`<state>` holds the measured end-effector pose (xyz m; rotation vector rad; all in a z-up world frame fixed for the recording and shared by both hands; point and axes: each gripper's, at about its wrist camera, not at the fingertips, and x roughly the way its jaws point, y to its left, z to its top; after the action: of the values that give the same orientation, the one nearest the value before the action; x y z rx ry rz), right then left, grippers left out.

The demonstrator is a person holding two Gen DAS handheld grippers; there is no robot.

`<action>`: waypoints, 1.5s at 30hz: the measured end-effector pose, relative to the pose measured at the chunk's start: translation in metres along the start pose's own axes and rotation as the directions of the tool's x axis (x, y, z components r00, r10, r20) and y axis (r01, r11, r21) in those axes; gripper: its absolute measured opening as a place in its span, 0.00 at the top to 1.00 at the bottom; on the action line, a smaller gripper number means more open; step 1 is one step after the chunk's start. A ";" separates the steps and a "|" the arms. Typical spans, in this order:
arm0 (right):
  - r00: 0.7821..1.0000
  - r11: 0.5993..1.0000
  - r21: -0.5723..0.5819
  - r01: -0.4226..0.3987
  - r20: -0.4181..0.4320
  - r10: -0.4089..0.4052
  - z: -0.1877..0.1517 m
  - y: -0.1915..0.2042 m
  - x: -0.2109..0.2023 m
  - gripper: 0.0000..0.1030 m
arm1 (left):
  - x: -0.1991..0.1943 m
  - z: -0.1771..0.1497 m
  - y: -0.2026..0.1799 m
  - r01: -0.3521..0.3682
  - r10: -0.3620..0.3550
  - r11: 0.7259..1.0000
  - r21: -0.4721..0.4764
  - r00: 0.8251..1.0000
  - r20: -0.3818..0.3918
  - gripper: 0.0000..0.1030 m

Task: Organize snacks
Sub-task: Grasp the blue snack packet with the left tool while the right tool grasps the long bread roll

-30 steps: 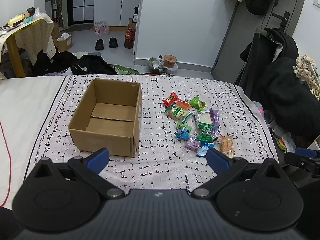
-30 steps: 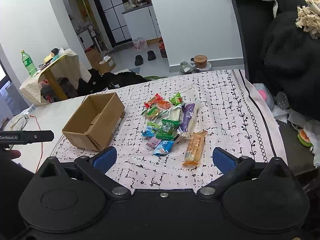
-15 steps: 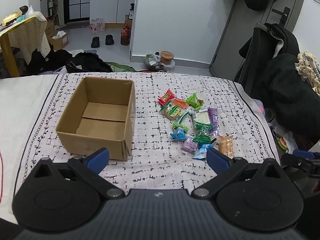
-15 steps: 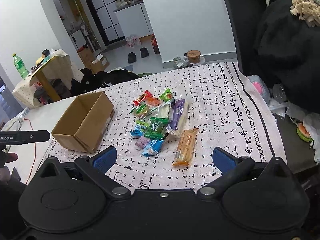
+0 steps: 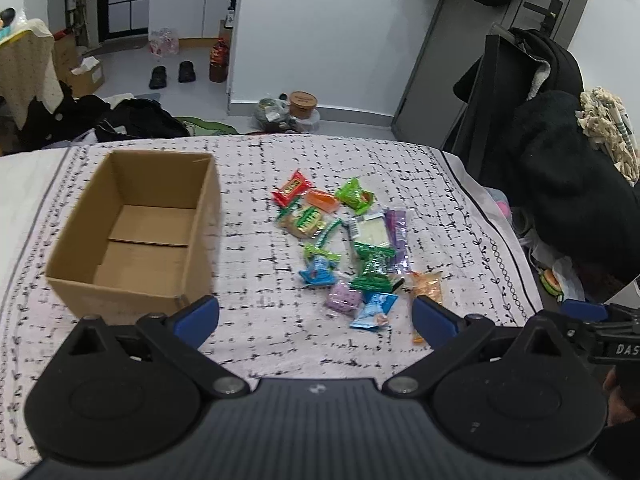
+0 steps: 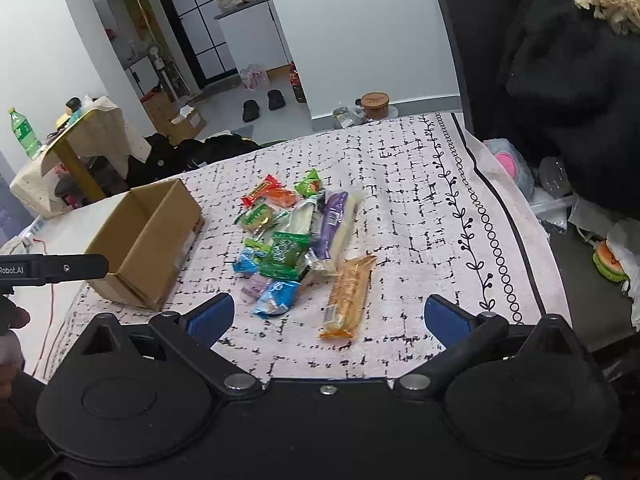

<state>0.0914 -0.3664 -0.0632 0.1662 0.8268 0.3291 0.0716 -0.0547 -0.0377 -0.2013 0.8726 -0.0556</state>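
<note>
left gripper [image 5: 316, 318] hangs wide open above patterned cloth [image 5: 256, 264]. empty cardboard box [image 5: 136, 232] left; snack packets [image 5: 348, 248] right.

The cardboard box [image 5: 132, 236] is plain brown paper board, dull and not shiny, and it sits on a soft cloth cover [image 5: 256, 280] that is white with rough black marks. Just to the right of the box lies a heap of snack packs [image 6: 296, 240] in thin shiny plastic, some see-through like the long orange pack [image 6: 349, 294] at the near edge. Both grippers, the left gripper [image 5: 316, 316] and the right gripper [image 6: 326, 316], are dull black plastic with smooth blue fingertips [image 6: 210, 317] and small shiny metal screws.
</note>
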 end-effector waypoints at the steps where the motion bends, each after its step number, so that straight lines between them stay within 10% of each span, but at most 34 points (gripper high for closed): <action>1: 1.000 1.000 0.000 0.001 -0.002 -0.001 0.000 -0.002 0.003 0.04 | 0.004 0.000 -0.002 0.005 -0.005 1.000 0.000 1.000 -0.001 0.01; 26: 0.987 1.000 0.009 -0.005 -0.163 0.006 0.005 -0.024 0.087 0.51 | 0.107 0.007 -0.023 0.116 -0.122 0.991 -0.062 0.987 -0.102 0.33; 45: 0.972 0.996 0.084 -0.029 -0.229 0.048 0.002 -0.026 0.136 0.62 | 0.181 -0.010 -0.034 0.167 -0.187 0.980 -0.103 0.958 -0.220 0.53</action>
<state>0.1842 -0.3427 -0.1632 0.2223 1.0695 0.3564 0.1810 -0.1135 -0.1740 -0.3567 1.0858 -0.2135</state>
